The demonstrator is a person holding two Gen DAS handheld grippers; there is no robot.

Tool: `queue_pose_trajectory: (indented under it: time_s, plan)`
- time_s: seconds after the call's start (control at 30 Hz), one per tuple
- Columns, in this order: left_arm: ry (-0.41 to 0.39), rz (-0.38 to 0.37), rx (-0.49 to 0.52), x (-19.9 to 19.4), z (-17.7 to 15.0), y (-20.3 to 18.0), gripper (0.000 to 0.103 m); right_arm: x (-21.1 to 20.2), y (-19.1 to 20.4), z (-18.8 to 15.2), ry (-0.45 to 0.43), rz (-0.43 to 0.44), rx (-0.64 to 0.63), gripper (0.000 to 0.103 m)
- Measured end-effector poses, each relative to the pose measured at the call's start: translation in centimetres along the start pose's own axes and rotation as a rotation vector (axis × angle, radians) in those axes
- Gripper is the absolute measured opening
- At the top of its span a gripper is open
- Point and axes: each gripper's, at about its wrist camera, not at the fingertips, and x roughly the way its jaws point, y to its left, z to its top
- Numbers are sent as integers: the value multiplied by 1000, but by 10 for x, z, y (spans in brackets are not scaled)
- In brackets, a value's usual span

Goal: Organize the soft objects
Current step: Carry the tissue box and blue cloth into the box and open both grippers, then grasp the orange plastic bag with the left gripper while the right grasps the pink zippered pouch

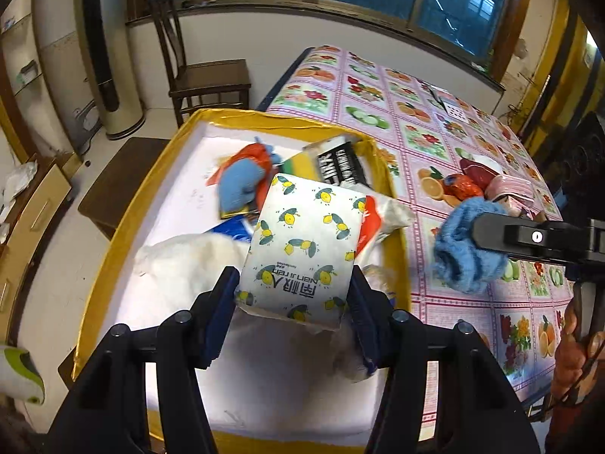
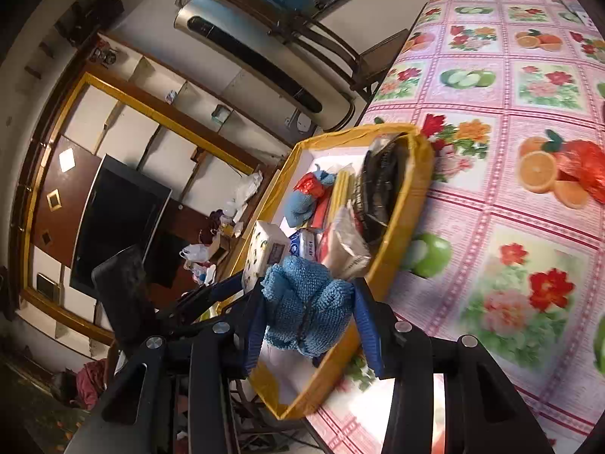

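The left hand-held gripper point(image 1: 293, 295) clamps a tissue pack point(image 1: 302, 242) printed with lemons, held above the yellow-rimmed box point(image 1: 124, 212) at the near left edge of the tabletop point(image 1: 416, 128). The right hand-held gripper point(image 2: 308, 321) pinches a blue knitted cloth point(image 2: 306, 310) just right of the box. Inside lie a blue stuffed toy point(image 1: 238, 185), a white cloth point(image 1: 196, 261) and some packets.
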Motion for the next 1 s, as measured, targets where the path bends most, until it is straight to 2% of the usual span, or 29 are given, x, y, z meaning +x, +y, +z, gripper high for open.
queue_pose_trajectory:
  time_s: [0.1, 0.2, 0.27, 0.4, 0.47, 0.5, 0.67, 0.8, 0.9, 1.0]
  plan:
    - [7, 59, -23, 2, -12, 18, 56, 44, 17, 3, 49, -44, -37, 45]
    - [25, 82, -53, 9, -19, 31, 56, 72, 29, 2, 72, -79, -77, 47]
    - [27, 89, -69, 10, -22, 36, 57, 80, 36, -2, 76, -105, -108, 52]
    - [9, 96, -121, 6, -20, 40, 61, 73, 28, -11, 96, -51, -67, 60]
    - [-6, 102, -157, 0, -19, 45, 72, 57, 23, -14, 58, -48, -70, 62]
    - [-18, 96, -174, -3, -18, 46, 72, 48, 20, -15, 42, -47, -66, 65]
    - [-42, 76, -204, -16, -15, 40, 73, -1, 6, -27, -17, -2, -37, 67]
    - [-48, 36, -183, -22, -12, 15, 73, -67, -19, -43, -127, 32, -7, 69]
    - [-53, -25, -158, -24, -5, -12, 73, -125, -40, -51, -250, -36, 21, 81]
    - [-49, -70, -95, -19, 6, -49, 75, -187, -75, -55, -368, -119, 79, 84]
